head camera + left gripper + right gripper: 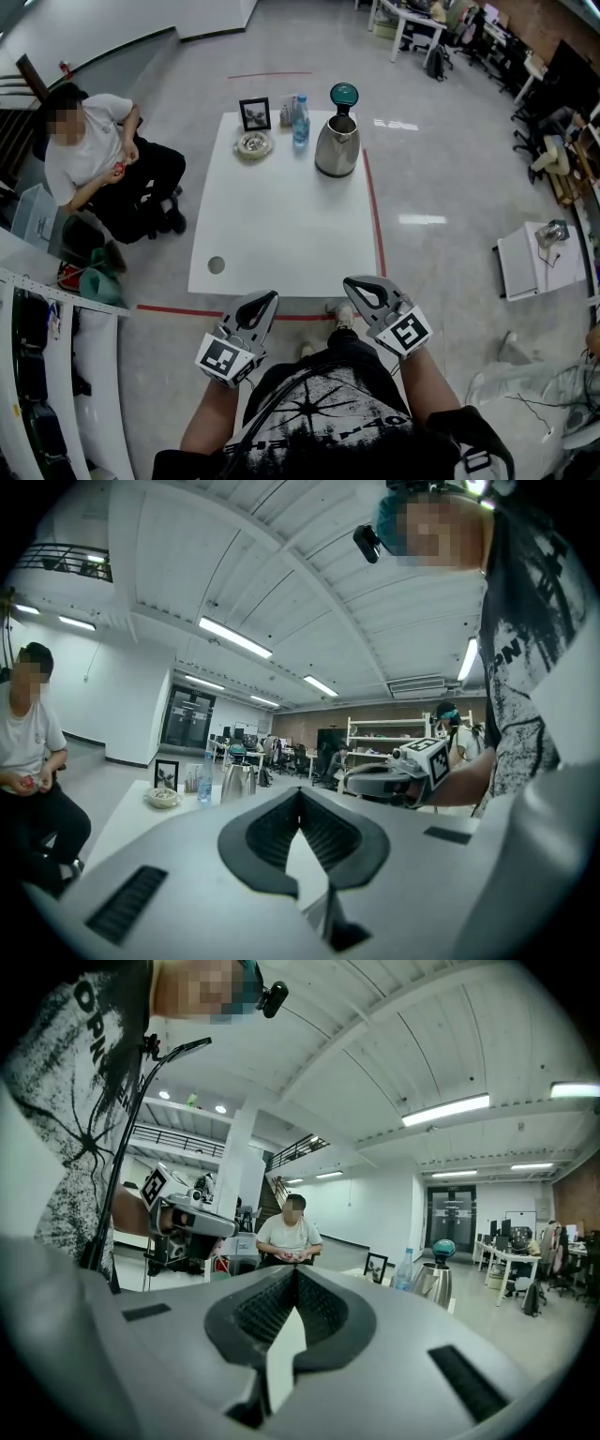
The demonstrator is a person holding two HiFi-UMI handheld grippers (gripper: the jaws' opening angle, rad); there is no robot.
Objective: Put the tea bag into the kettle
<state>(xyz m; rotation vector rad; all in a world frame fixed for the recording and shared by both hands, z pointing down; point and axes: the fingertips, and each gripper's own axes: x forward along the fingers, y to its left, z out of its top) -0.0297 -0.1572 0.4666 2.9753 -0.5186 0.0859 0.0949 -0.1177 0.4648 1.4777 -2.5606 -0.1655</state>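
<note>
The steel kettle stands at the far right of the white table, its teal lid tipped up and open. It also shows small in the left gripper view as the kettle and in the right gripper view as the kettle. I cannot pick out a tea bag for certain; a small round grey-green thing lies near the table's front left. My left gripper and right gripper hang level just before the table's near edge, both shut with nothing between the jaws, well short of the kettle.
A water bottle, a framed picture and a small bowl stand at the table's far edge, left of the kettle. A person sits on the floor to the left. Red tape lines run beside the table.
</note>
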